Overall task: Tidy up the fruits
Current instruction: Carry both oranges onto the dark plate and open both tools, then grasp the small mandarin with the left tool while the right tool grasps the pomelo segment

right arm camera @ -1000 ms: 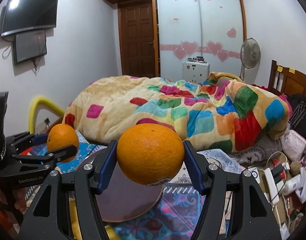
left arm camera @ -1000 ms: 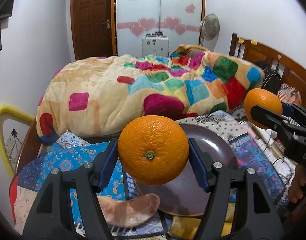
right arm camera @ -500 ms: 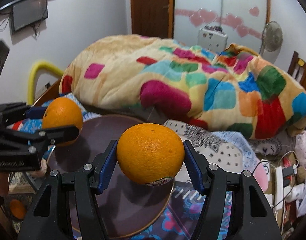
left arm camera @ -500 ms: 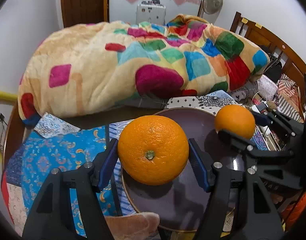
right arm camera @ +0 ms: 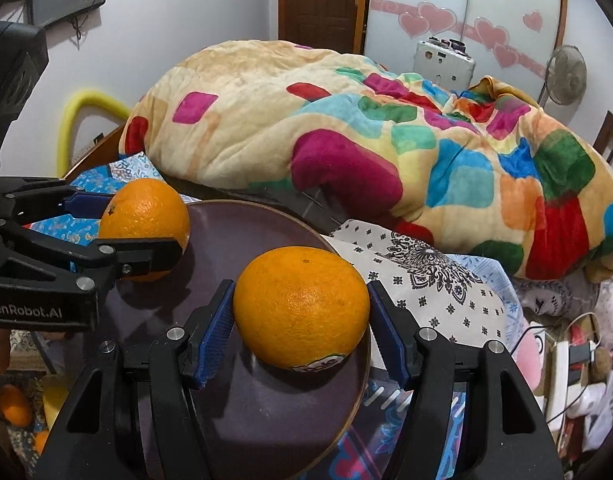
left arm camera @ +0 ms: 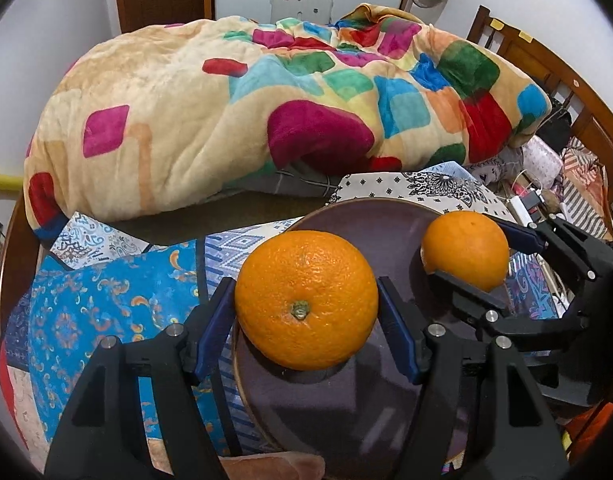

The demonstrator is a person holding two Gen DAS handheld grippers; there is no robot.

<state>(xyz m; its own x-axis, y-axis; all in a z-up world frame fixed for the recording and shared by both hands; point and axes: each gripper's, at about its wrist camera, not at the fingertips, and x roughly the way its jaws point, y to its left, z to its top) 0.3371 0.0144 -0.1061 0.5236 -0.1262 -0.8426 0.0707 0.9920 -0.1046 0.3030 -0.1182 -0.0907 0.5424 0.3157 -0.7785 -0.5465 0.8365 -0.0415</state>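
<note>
- Both claws have dropped since 1 s ago: oranges were up level w/ the blanket, now low over the plate (left arm camera: pixel 370 216).
- Left claw (left arm camera: pixel 306 308) – pads now a hair off the left orange (left arm camera: pixel 306 300) on both sides; a second ago they pressed its skin. Orange sits on the plate's 9 o'clock edge in the left wrist view, stem end facing the cam, shadow directly under it.
- Right claw (right arm camera: pixel 300 308) – left pad touching the right orange (right arm camera: pixel 300 306), right pad just beside it w/ a thin gap. Orange seems to rest on the plate (right arm camera: pixel 242 224) at approx 3 o'clock in the right wrist view, sticker at its bottom. Can't tell if the grip is firm.
- Left wrist view: right orange (left arm camera: pixel 466 250) at 2 o'clock on the plate, right claw (left arm camera: pixel 482 256) around it.
- Right wrist view: left orange (right arm camera: pixel 144 216) at 10 o'clock on the plate, left claw (right arm camera: pixel 118 228) around it.
- Oranges well apart, opposite sides of the plate.
- Plate lies on patterned cloths (left arm camera: pixel 106 300); colourful blanket (left arm camera: pixel 266 100) heaped behind at 12 o'clock.
- More oranges (right arm camera: pixel 14 406) low at 8 o'clock in the right wrist view, off the plate.
</note>
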